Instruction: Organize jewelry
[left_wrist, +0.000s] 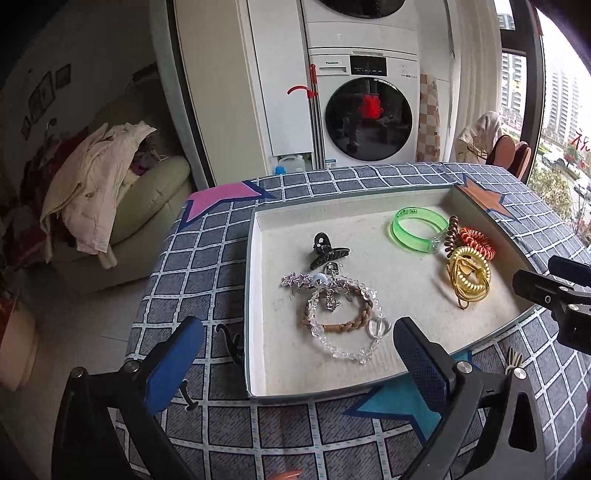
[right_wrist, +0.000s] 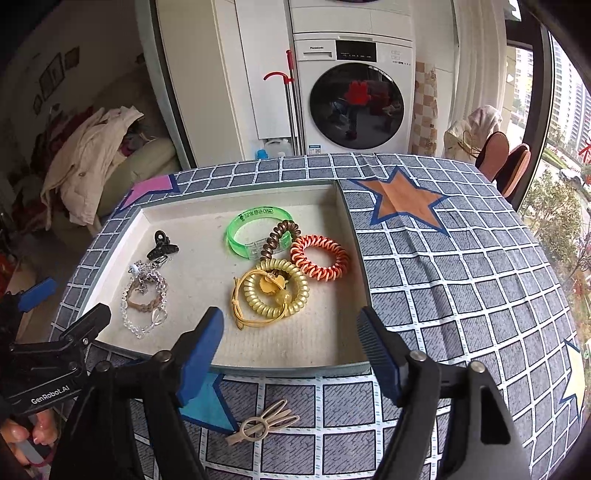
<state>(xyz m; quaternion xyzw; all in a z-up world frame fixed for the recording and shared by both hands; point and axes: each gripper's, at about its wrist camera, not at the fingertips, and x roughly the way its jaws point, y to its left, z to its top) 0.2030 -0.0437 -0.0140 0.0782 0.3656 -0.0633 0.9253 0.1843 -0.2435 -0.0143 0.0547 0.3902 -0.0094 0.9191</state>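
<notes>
Right wrist view shows the right gripper (right_wrist: 290, 354) with its blue-padded fingers (right_wrist: 199, 354) wide apart and nothing between them, hanging over the near rim of the shallow grey tray with white lining (right_wrist: 295, 369). Just below, on the checked blue worktop cloth (right_wrist: 461, 295), lies a beige metal hair clip (right_wrist: 264, 424). Inside the tray, nearest the fingers, a yellow spiral hair tie (right_wrist: 275, 293) touches an orange spiral hair tie (right_wrist: 320, 258), a brown spiral hair tie (right_wrist: 277, 238) and a transparent green bangle (right_wrist: 258, 230).

Left wrist view shows the left gripper (left_wrist: 295, 363) also with fingers apart and empty, at the tray's near left corner. Before it lies a clear bead bracelet (left_wrist: 343, 325) over a brown braided band (left_wrist: 340, 314), with a silver charm piece, perhaps a star clip (left_wrist: 295, 278), and a black claw clip (left_wrist: 327, 251) behind.
</notes>
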